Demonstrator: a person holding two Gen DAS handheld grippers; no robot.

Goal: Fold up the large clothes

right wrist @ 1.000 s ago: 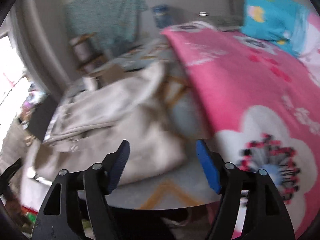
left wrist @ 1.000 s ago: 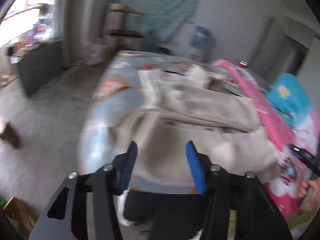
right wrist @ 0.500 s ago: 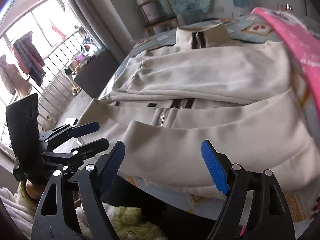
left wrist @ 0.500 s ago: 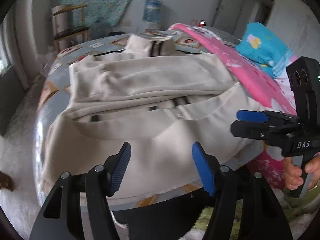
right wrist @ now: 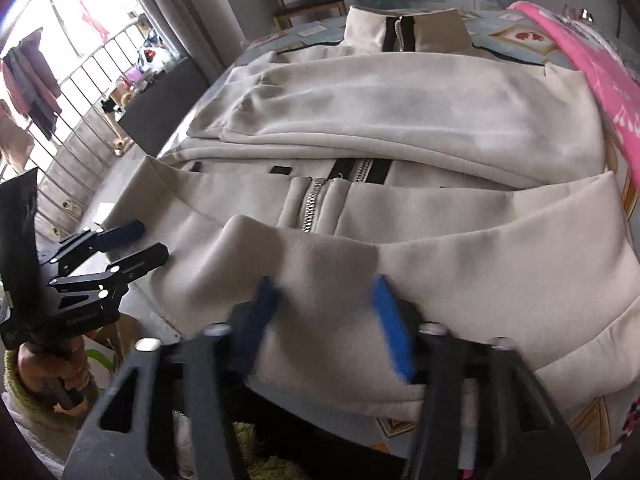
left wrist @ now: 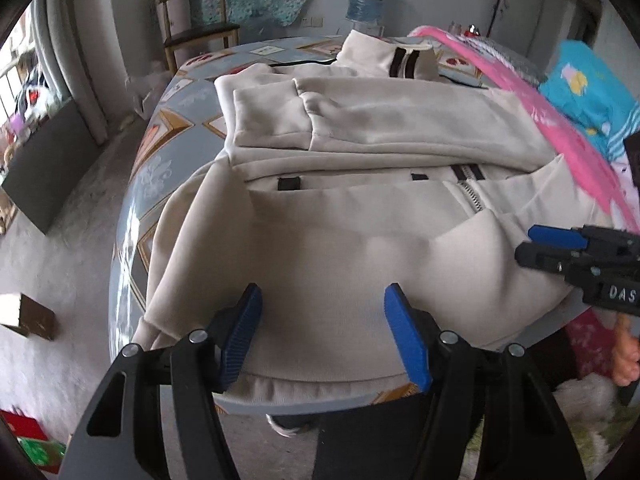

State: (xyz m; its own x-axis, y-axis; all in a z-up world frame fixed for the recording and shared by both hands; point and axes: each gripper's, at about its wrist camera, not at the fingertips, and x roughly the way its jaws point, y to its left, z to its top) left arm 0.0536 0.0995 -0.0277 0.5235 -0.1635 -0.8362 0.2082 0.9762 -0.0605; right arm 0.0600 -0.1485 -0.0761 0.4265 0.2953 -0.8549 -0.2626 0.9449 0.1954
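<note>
Jacket (left wrist: 360,208), cream with a zip front, lies spread across the patterned table (left wrist: 168,152), its collar at the far end and its hem hanging off the near edge toward me. Both sleeves are folded across the chest, so its long axis runs straight away from both tongs. I have the left gripper (left wrist: 322,332) over the near hem on the left half, jaws partly open and straddling the cloth, not visibly pinching it. My right gripper (right wrist: 326,320) sits over the hem on the right half; its jaws have just been closing with the hem between them, but the blur keeps me from telling whether they bite. Each hand is about equally near its own hem corner. A pink blanket (left wrist: 560,120) lies beside the jacket on the right.
</note>
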